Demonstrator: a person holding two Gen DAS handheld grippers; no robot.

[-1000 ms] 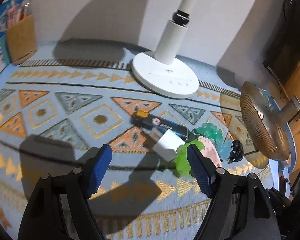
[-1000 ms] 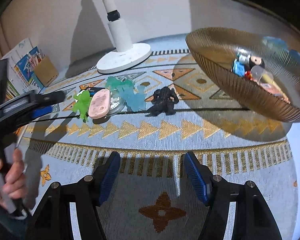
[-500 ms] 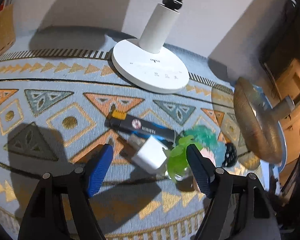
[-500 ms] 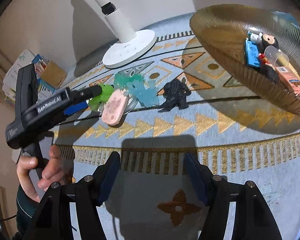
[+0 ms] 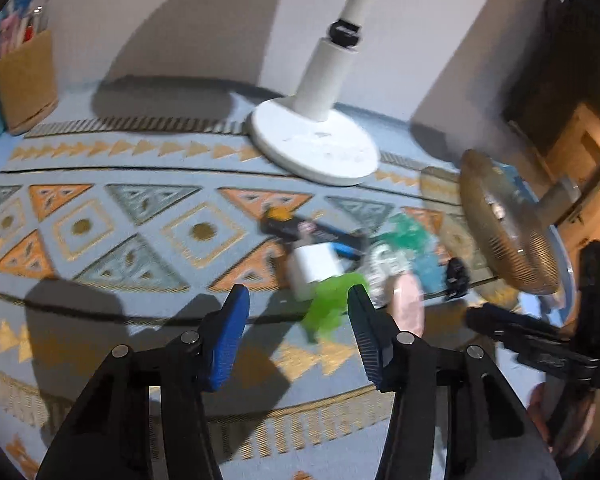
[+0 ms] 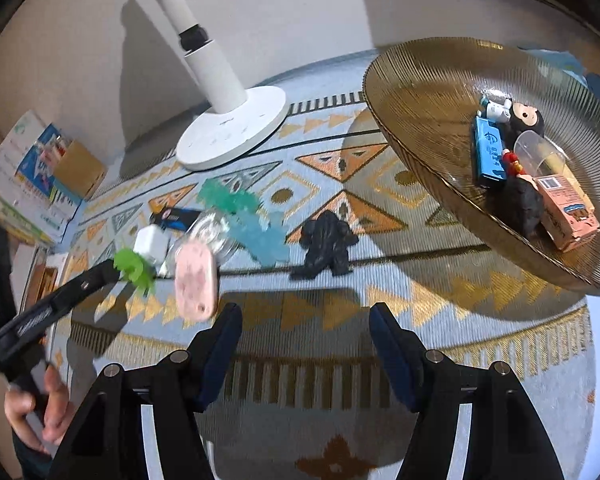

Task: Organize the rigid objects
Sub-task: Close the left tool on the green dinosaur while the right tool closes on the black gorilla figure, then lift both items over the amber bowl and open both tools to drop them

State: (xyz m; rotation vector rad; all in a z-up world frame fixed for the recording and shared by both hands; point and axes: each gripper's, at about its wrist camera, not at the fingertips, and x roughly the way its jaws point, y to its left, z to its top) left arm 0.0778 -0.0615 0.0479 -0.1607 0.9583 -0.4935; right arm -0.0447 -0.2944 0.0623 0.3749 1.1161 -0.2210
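Observation:
A pile of small toys lies on the patterned rug [image 5: 100,240]. My left gripper [image 5: 298,304] hangs over the pile and its jaws are closing. A green toy [image 5: 332,300] sits between them against the right finger; the left pad is clear of it. A white charger [image 5: 314,268] lies just beyond, with a pink case [image 5: 408,304] to its right. My right gripper [image 6: 306,316] is open and empty in front of a black figure [image 6: 326,246]. Teal toys [image 6: 256,220] lie behind the pink case [image 6: 196,280].
A ribbed amber bowl [image 6: 420,92] at the right holds several small items. A white lamp base [image 6: 232,132] stands behind the pile. A cardboard box [image 5: 26,76] and books [image 6: 24,184] sit at the far left. A black and blue bar [image 5: 312,234] lies behind the charger.
The left jaws have narrowed around the green toy. The right gripper has shifted towards the pile, so the black figure and pink case look nearer.

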